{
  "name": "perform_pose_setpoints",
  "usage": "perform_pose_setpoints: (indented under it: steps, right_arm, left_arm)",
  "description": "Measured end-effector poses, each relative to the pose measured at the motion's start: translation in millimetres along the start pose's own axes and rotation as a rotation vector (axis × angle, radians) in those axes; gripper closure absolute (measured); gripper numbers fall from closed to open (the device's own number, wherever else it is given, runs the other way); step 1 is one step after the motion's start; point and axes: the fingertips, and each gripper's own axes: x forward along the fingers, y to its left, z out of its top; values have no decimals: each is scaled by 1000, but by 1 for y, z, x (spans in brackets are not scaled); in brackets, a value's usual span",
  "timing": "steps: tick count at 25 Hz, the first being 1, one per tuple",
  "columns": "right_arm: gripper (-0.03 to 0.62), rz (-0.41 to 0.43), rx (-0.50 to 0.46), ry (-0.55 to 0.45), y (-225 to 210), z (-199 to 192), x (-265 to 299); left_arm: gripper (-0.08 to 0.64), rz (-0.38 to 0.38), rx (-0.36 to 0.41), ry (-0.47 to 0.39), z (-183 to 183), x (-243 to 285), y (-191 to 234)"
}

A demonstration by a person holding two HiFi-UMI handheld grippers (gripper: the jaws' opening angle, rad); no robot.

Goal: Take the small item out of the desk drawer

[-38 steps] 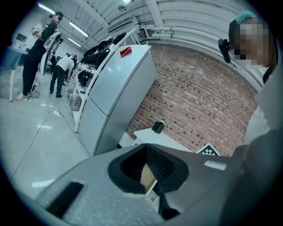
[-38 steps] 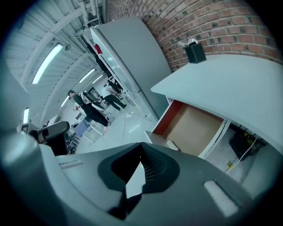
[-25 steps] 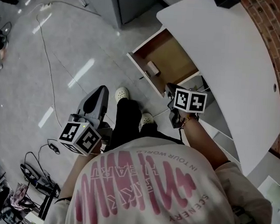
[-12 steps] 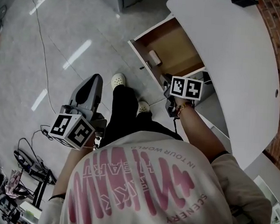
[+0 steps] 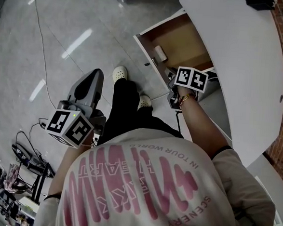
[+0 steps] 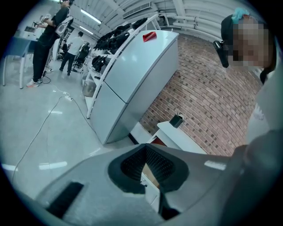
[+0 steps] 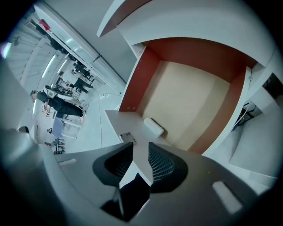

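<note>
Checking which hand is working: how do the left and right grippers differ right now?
The right gripper hangs above the front of the open drawer, pointing steeply down; the left gripper is out over the floor, flatter. The right gripper's jaws have just been opening and stand apart, empty; the left gripper's tips meet, empty. Both carry a marker cube.

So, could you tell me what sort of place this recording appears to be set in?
Probably a large workshop or lab hall rather than an office: there is a bare red brick wall, a glossy grey hard floor, and rows of black gear stacked high in the background.
</note>
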Motion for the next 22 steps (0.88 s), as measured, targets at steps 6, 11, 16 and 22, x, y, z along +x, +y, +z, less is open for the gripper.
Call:
perform_pose_setpoints:
  steps: [6, 11, 16, 22]
  right_arm:
    - [465, -36, 6, 19, 0, 7, 18]
    - [460, -94, -26, 50, -3, 13, 34]
    - [460, -151, -28, 88, -9, 15, 46]
    - [446, -255, -23, 169, -31, 11, 57]
  left_arm:
    - [557, 12, -12, 15, 9, 6, 24]
    - [557, 17, -25, 34, 14, 11, 44]
    - [557, 18, -40, 53, 22, 15, 63]
    - [557, -4, -49, 87, 34, 28, 82]
